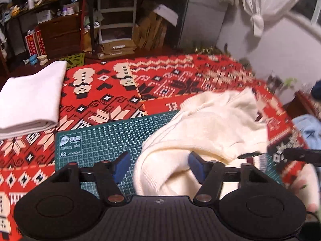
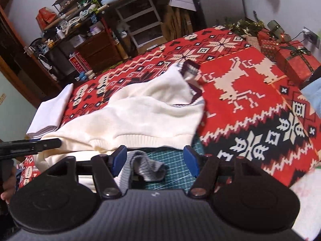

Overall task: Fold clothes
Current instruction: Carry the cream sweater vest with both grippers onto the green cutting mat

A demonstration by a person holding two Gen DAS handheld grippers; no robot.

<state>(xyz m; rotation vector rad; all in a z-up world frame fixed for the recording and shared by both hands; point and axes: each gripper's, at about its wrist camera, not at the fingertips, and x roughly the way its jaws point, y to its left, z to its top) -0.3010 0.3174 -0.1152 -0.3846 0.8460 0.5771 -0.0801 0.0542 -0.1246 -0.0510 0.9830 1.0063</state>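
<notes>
Fingers [image 1: 124, 167] of both grippers stand spread, grasping nothing; soft, floppy cream sweater [image 2: 140, 116] lies bunched on the worktop [image 2: 250, 104] at twelve o'clock, best pinched along its ribbed hem [image 2: 140, 140]

left gripper [image 1: 158, 165]: black, blue pads | right gripper [image 2: 154, 160]: black, blue pads

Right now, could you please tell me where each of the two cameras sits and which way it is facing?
Left wrist: sits on the left gripper, looking forward over the green cutting mat at the cream sweater and folded white cloth; its open blue fingers show.
Right wrist: sits on the right gripper, looking across the sweater and a grey cuff toward the shelves; its open fingers and the left gripper's tip show.
Shared: sweater, white cloth, mat, red tablecloth.
</notes>
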